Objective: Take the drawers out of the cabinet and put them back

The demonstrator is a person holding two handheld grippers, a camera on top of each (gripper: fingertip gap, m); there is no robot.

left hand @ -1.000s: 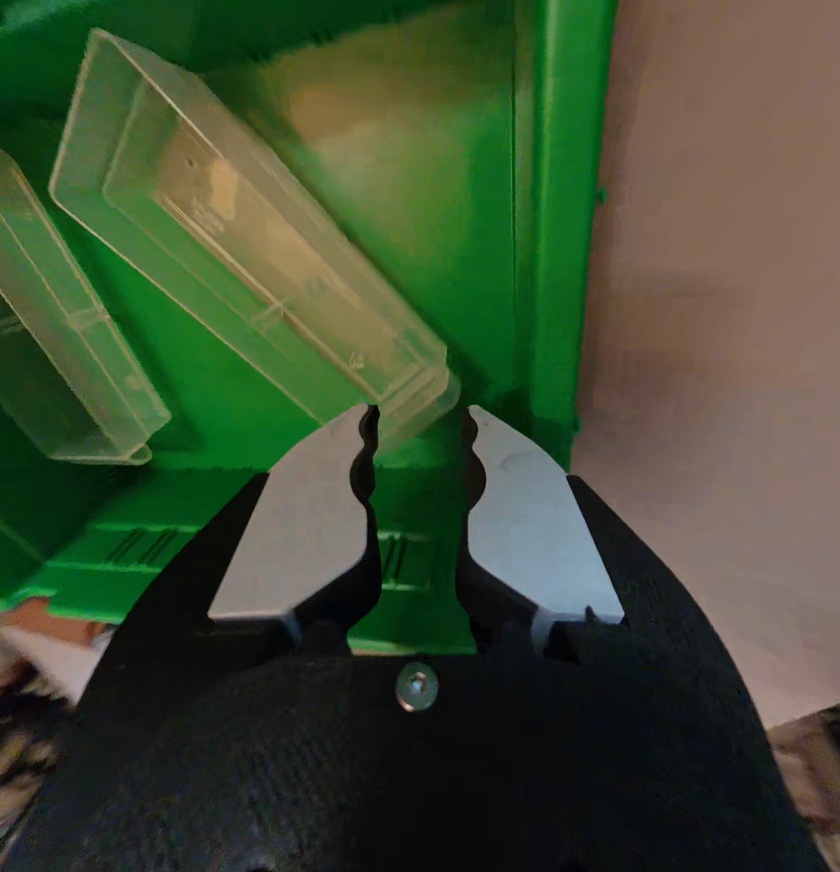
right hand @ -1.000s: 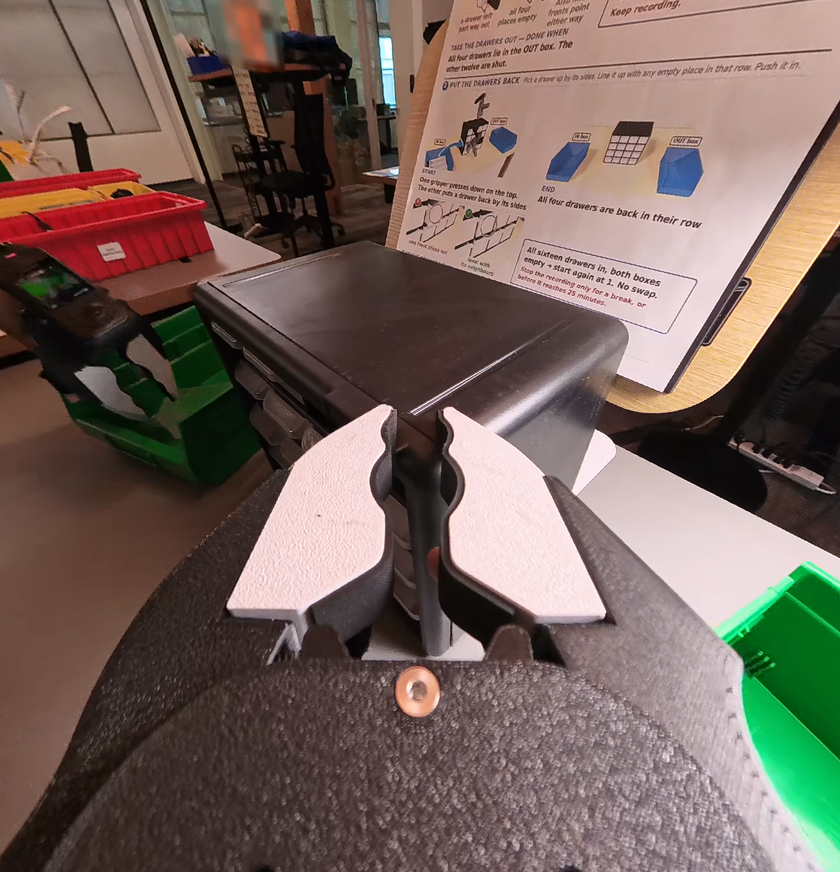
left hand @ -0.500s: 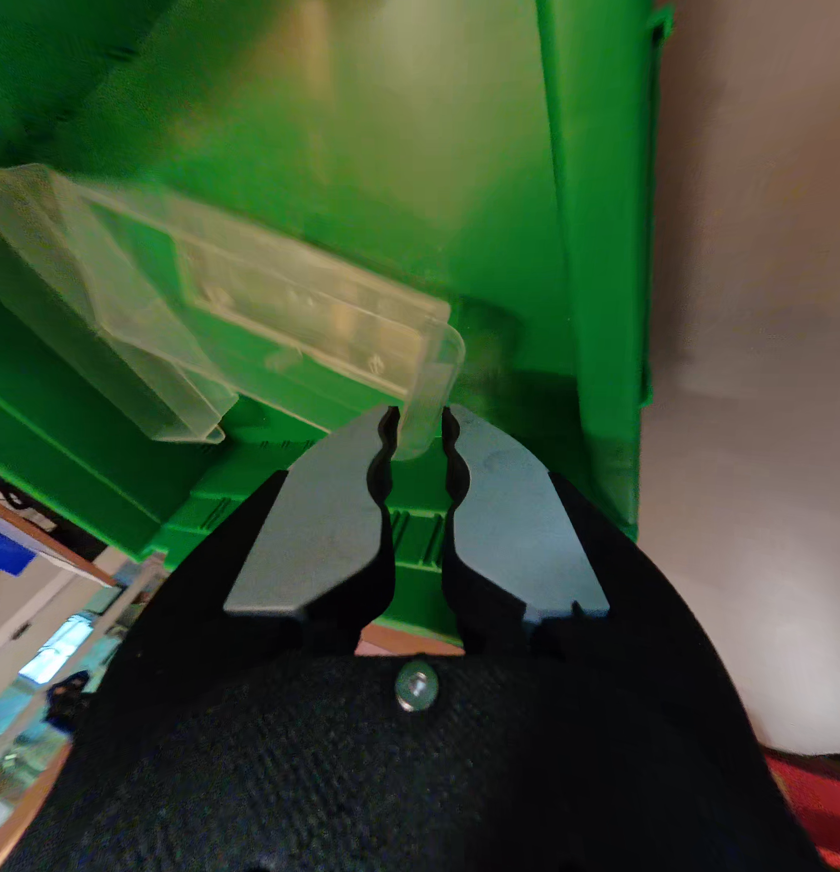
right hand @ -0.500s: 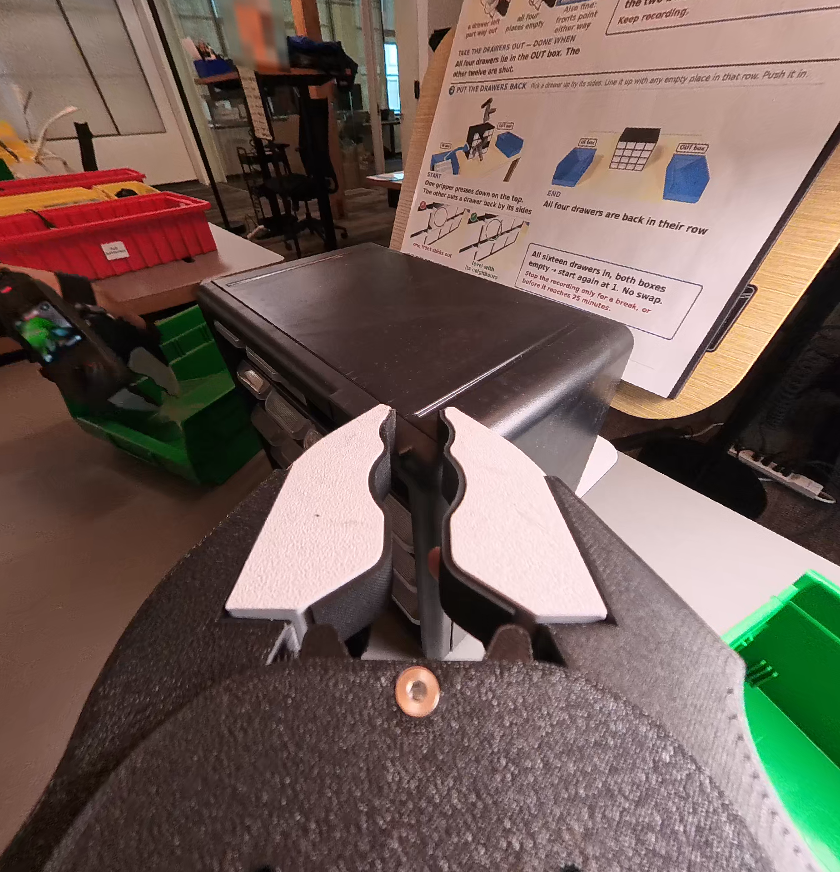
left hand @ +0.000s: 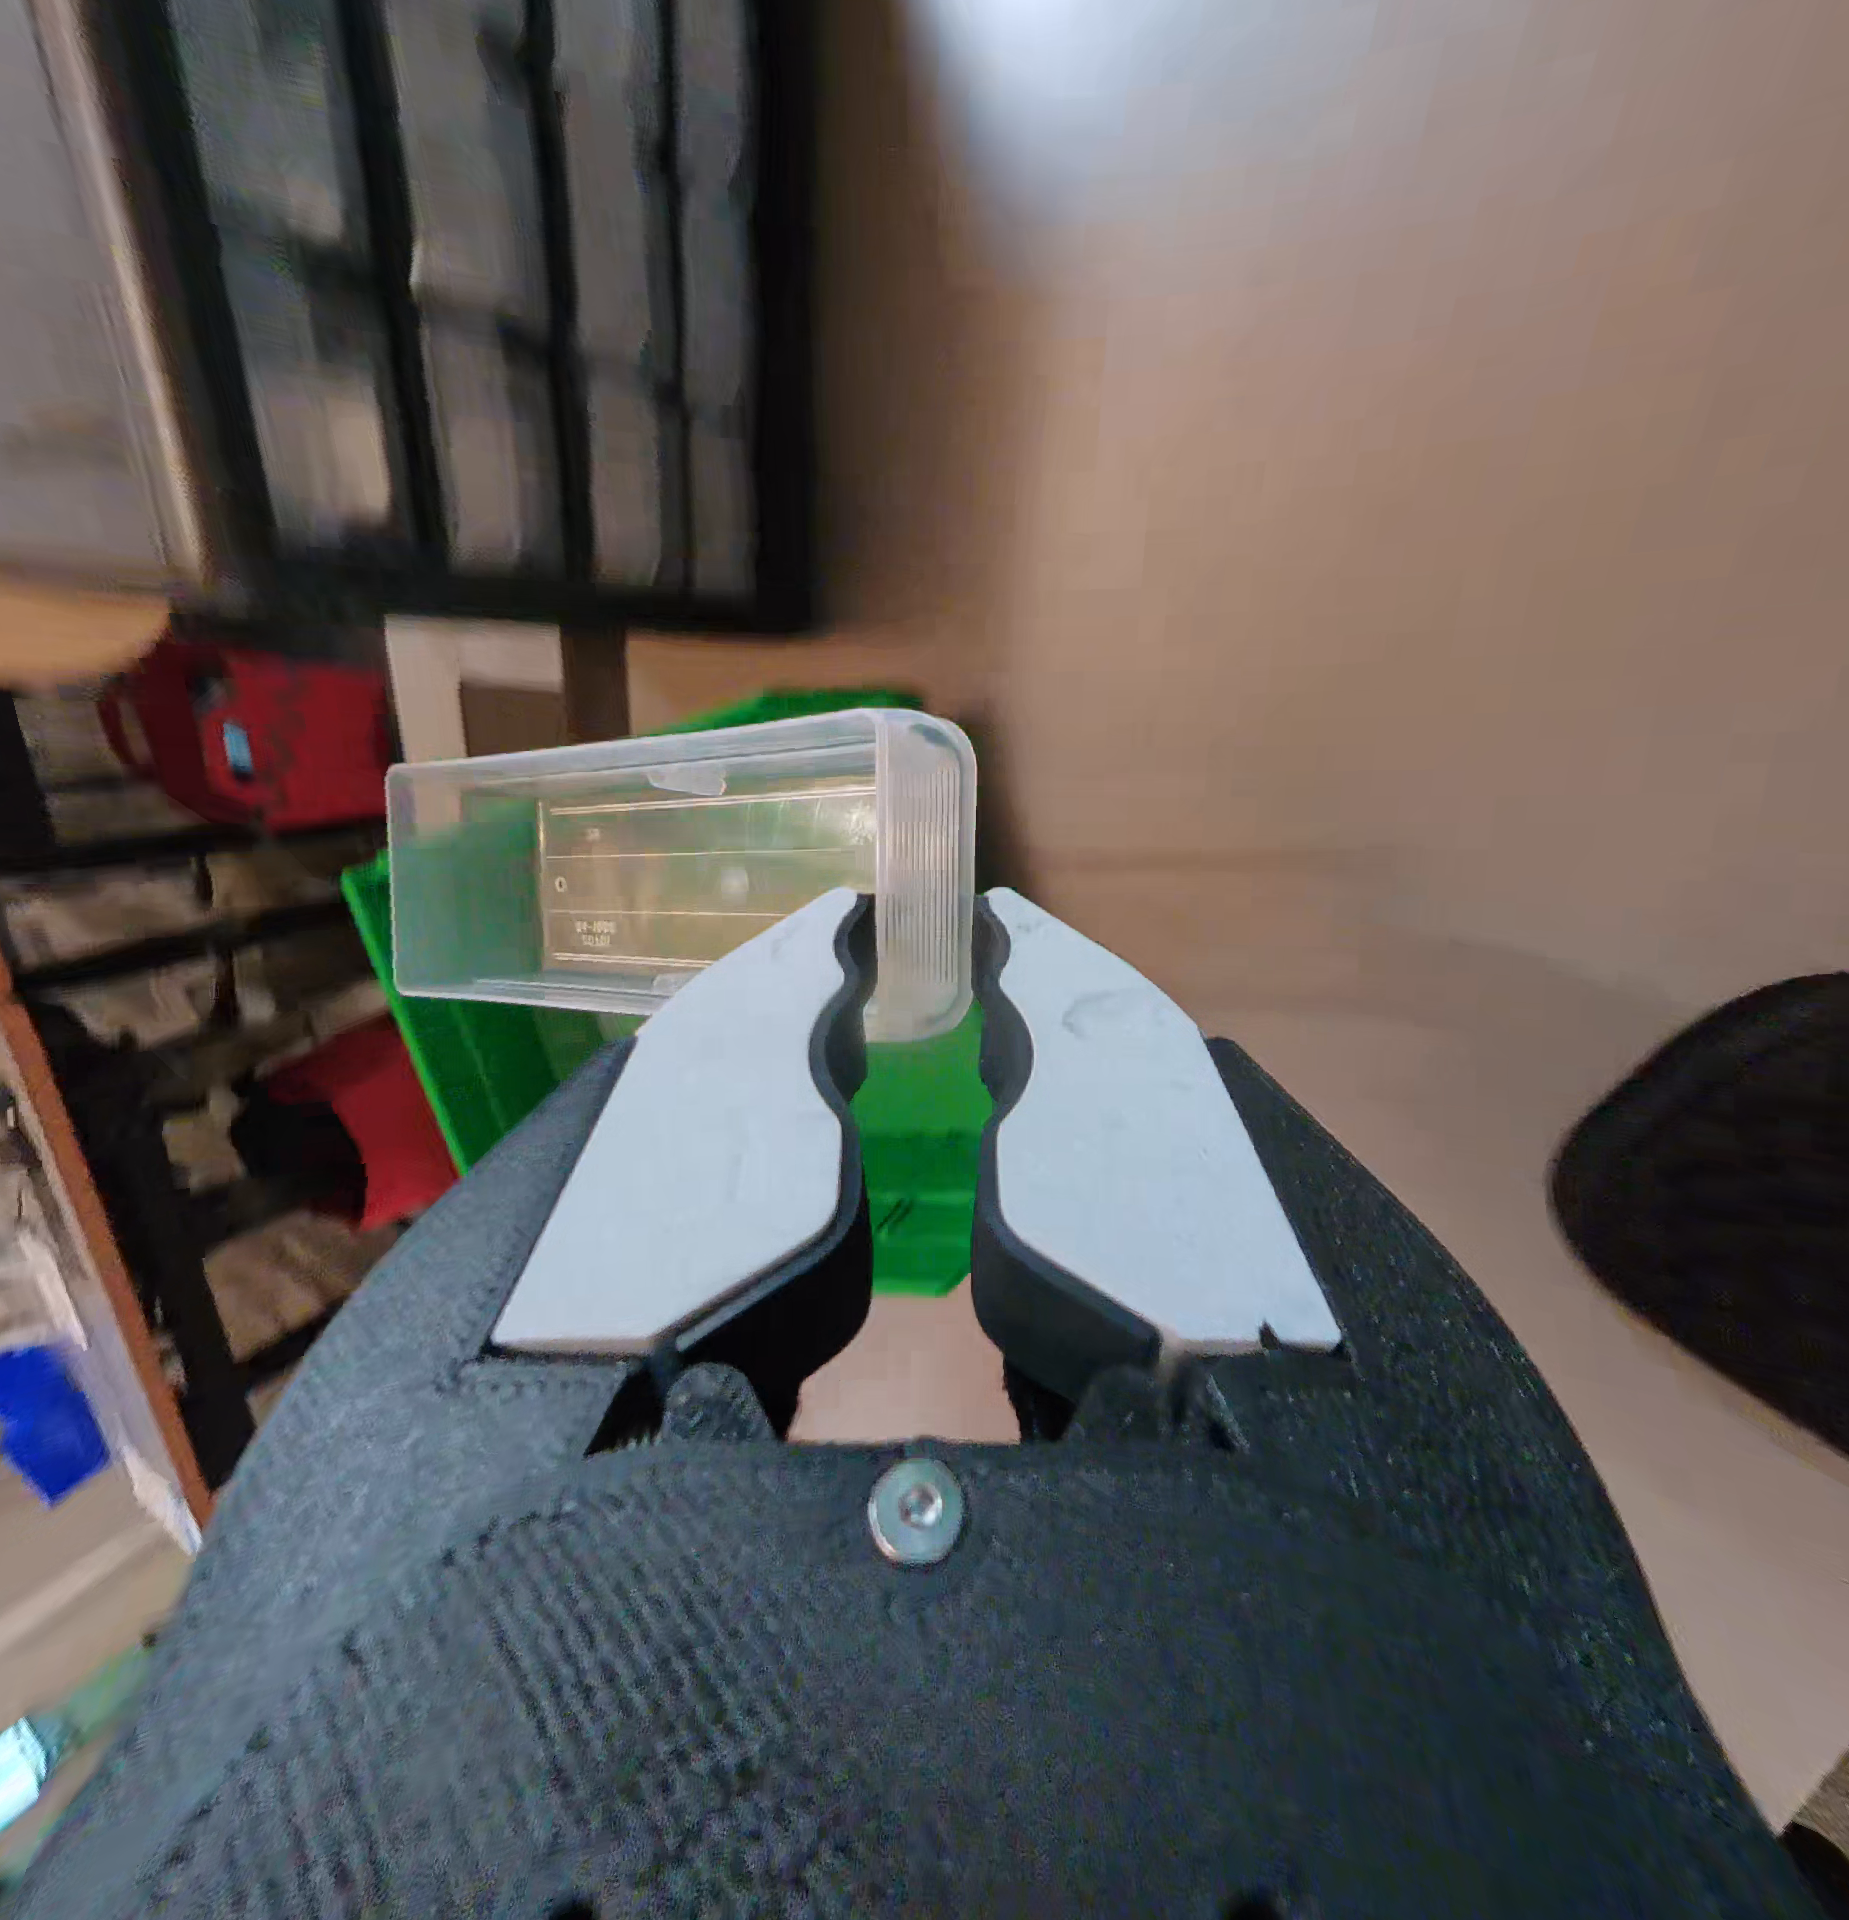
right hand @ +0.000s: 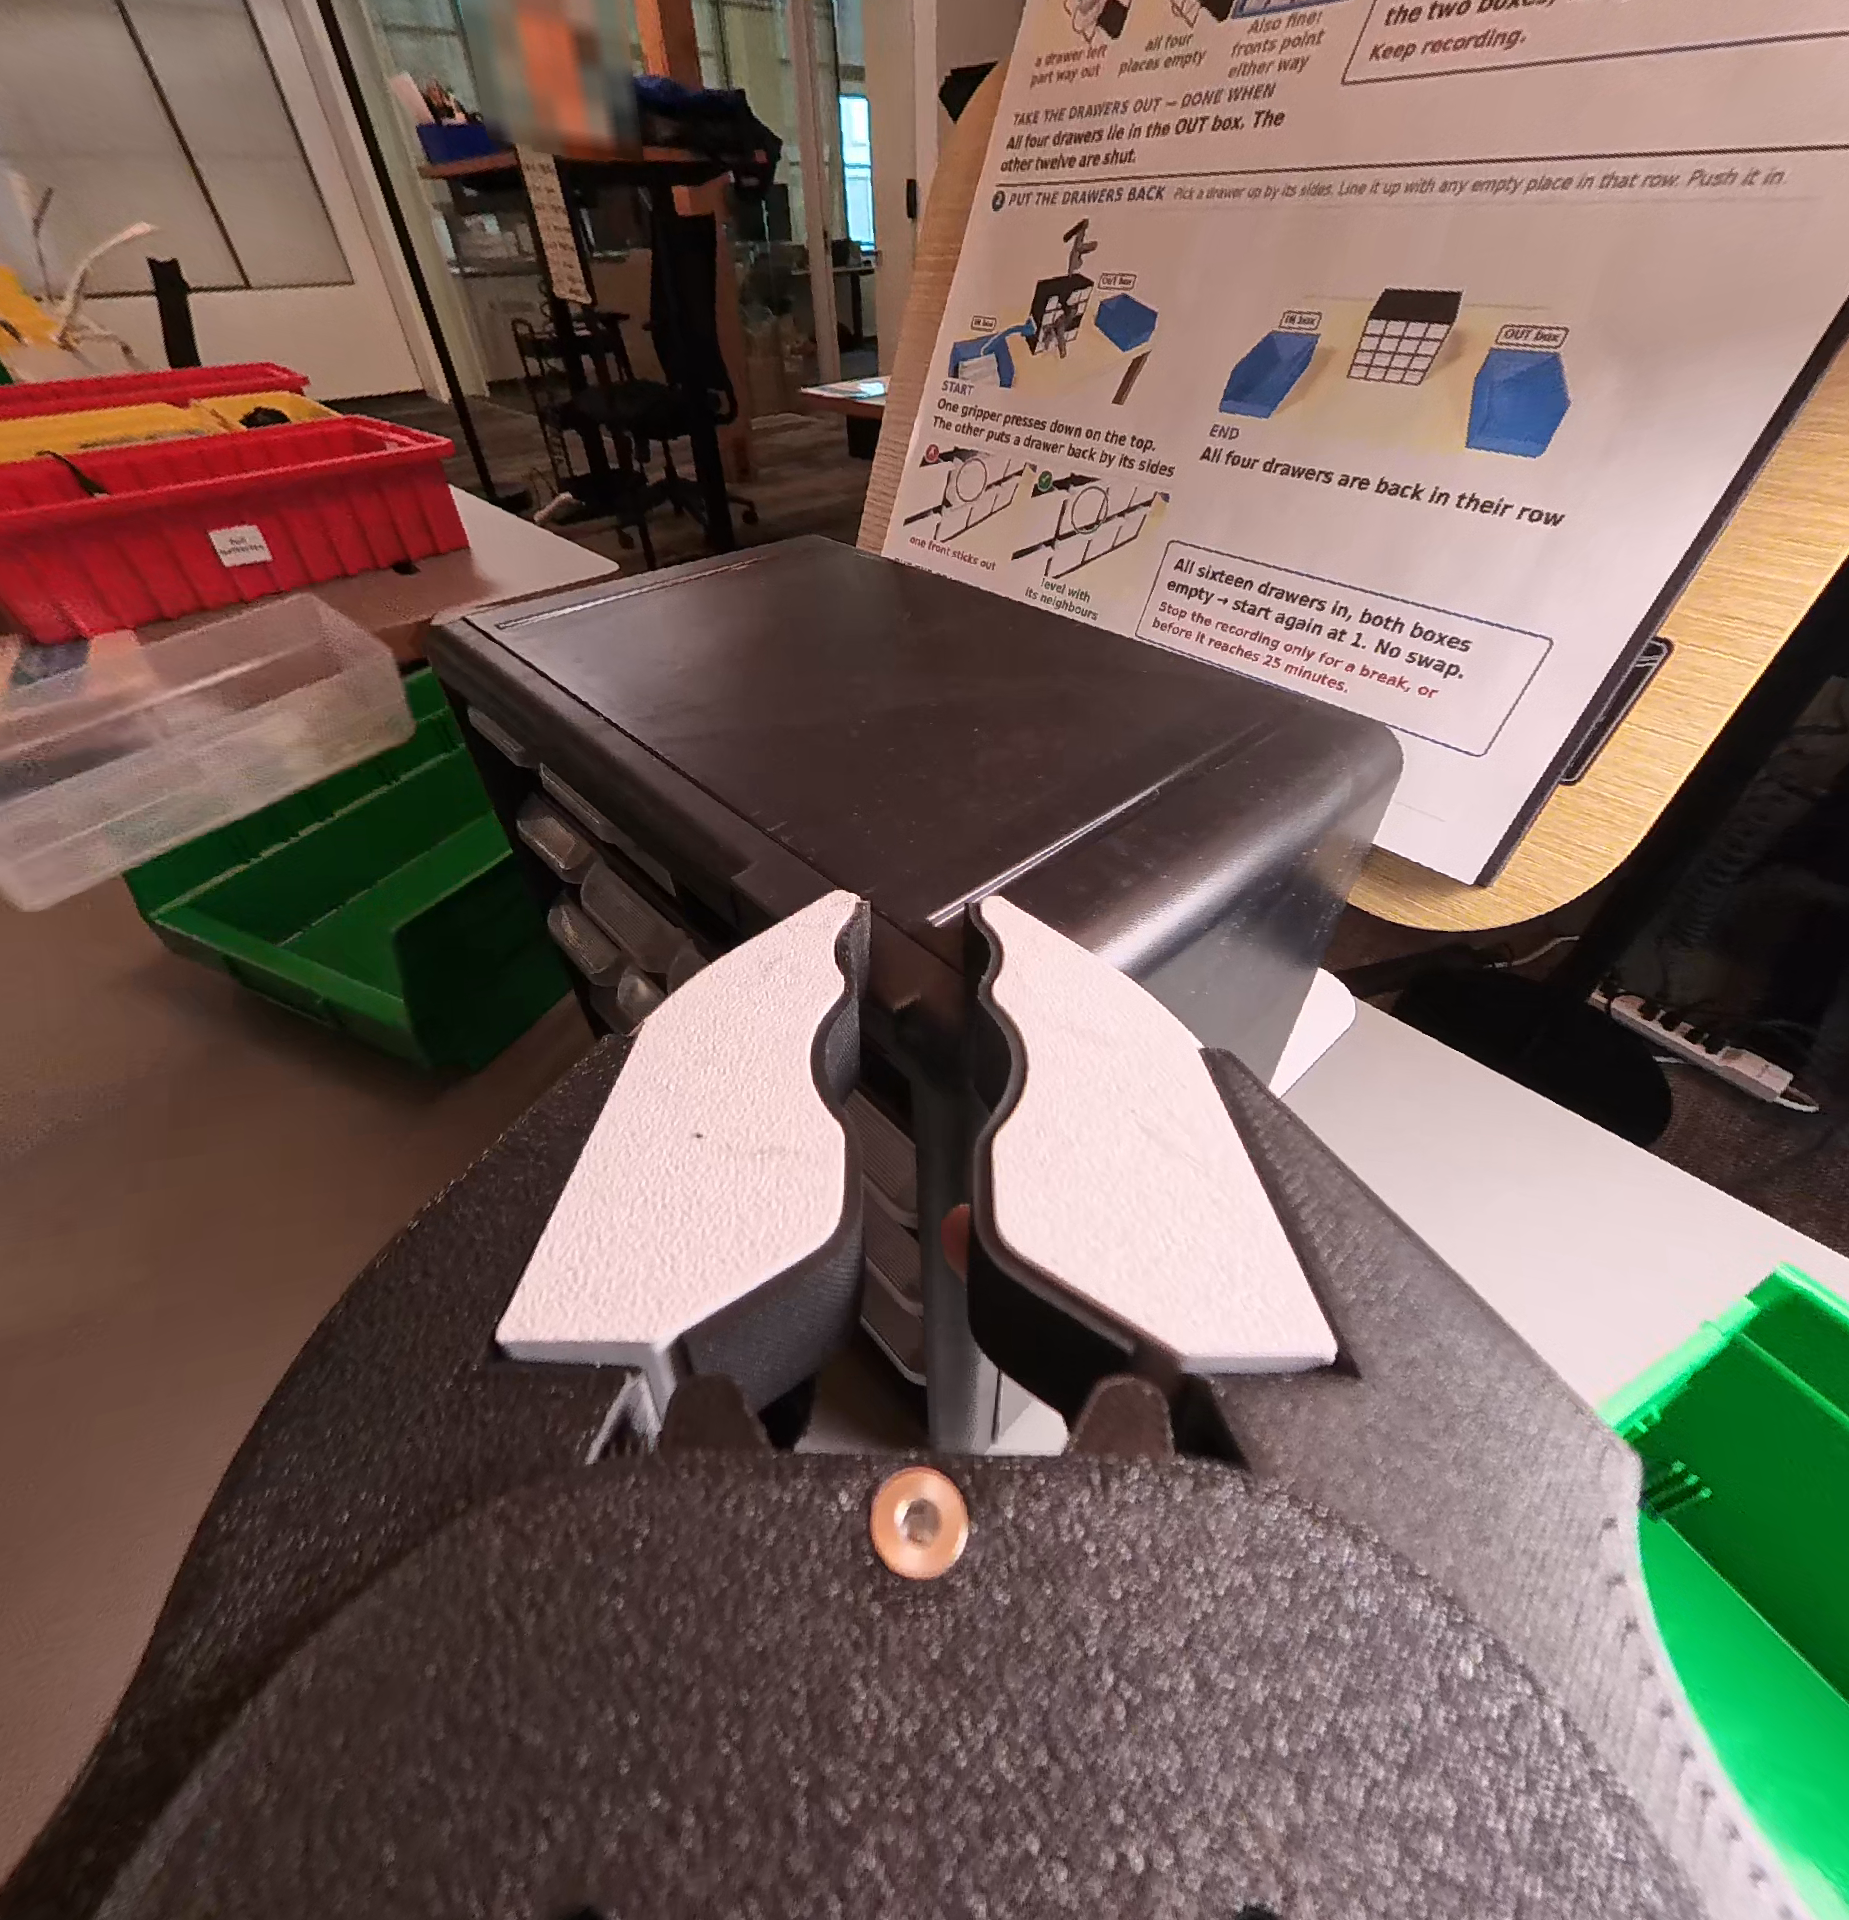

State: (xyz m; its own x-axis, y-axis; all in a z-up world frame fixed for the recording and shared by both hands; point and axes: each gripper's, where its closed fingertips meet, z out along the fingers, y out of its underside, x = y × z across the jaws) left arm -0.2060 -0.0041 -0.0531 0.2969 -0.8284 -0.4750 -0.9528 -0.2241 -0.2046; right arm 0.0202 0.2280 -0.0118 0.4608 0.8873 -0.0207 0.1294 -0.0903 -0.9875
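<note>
My left gripper is shut on the ribbed front end of a clear plastic drawer. It holds the drawer in the air above a green bin. The same drawer shows blurred at the left edge of the right wrist view. The black cabinet stands on the table with several drawer fronts showing on its left face. My right gripper is open, its fingertips over the cabinet's near top corner, with nothing gripped between the pads.
A green bin sits left of the cabinet and another at the near right. Red trays stand at the back left. An instruction board leans behind the cabinet. A dark rounded object lies to the right in the left wrist view.
My left gripper closed on the drawer's front end inside the green bin and lifted it out into the air. My right gripper stayed at the cabinet's corner.
</note>
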